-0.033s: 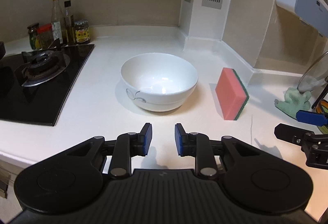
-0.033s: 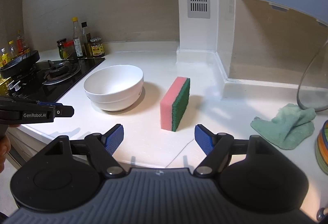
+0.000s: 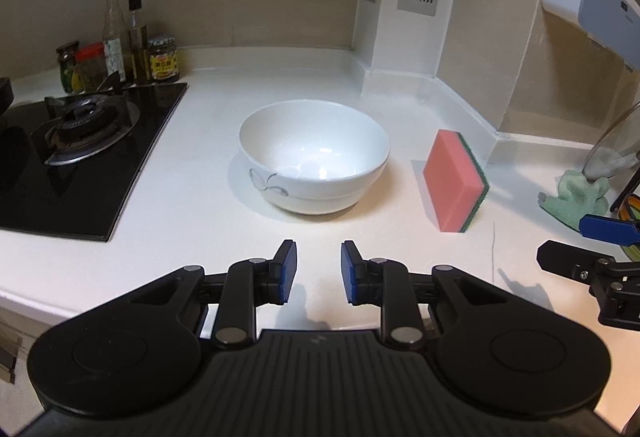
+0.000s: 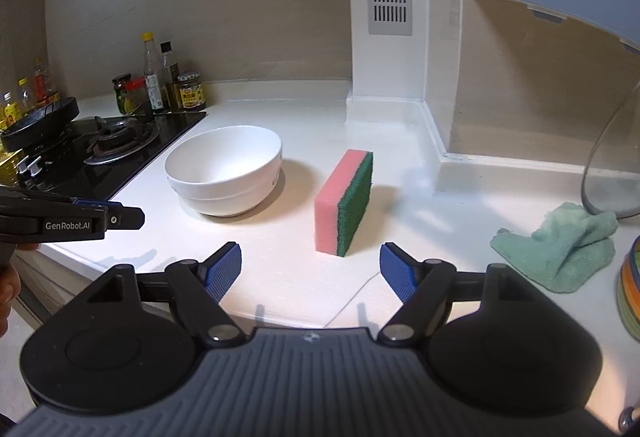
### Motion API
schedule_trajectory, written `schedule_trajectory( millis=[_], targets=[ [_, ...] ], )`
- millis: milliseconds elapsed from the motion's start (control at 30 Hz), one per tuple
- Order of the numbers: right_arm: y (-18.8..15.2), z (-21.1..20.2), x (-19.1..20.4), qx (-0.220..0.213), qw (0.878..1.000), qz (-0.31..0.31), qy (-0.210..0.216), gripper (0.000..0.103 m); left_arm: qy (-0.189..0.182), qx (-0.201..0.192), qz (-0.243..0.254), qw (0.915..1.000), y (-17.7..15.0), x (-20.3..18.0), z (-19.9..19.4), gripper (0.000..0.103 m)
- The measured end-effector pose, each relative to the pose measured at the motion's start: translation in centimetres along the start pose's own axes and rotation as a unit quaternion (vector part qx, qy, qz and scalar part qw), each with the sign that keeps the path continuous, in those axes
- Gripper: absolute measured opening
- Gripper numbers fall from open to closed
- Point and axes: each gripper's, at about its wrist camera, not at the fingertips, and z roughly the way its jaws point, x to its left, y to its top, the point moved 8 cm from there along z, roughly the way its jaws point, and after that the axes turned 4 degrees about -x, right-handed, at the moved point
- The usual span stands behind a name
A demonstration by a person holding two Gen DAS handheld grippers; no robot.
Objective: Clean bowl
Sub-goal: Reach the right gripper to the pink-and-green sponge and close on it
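Nothing has moved since the earlier frame: both my claws hover short of the counter (image 3: 200,205), holding nothing. My left gripper (image 3: 318,273) is parted narrowly, with the bowl (image 3: 314,157) upright at its 12 o'clock. My right gripper (image 4: 311,269) gapes wide, the sponge (image 4: 344,203) on edge at its 12 o'clock, the bowl at 10. Whether the bowl is already wiped, I cannot judge. Any sponge grip should span the pink and green faces, squarely.
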Motion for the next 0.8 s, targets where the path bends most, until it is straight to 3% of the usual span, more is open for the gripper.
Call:
schedule_trajectory(
  millis=[367,633,800],
  targets=[
    [-0.4,0.6,-0.2,0.003,1.000,-0.005,0.008,0.073,0.006,0.015,-0.014,0.9998,-1.2,0.8,-0.4,0.029],
    [0.2,1.8,-0.2,0.010,1.000,0.002,0.006,0.072,0.018,-0.003,-0.020,0.9996,-0.3,1.4,-1.3,0.029],
    [0.6,4.2,-0.8,0.026,0.999,0.024,-0.002,0.063,0.030,0.000,-0.023,0.9993,-0.9,2.3,-1.6,0.029]
  ],
)
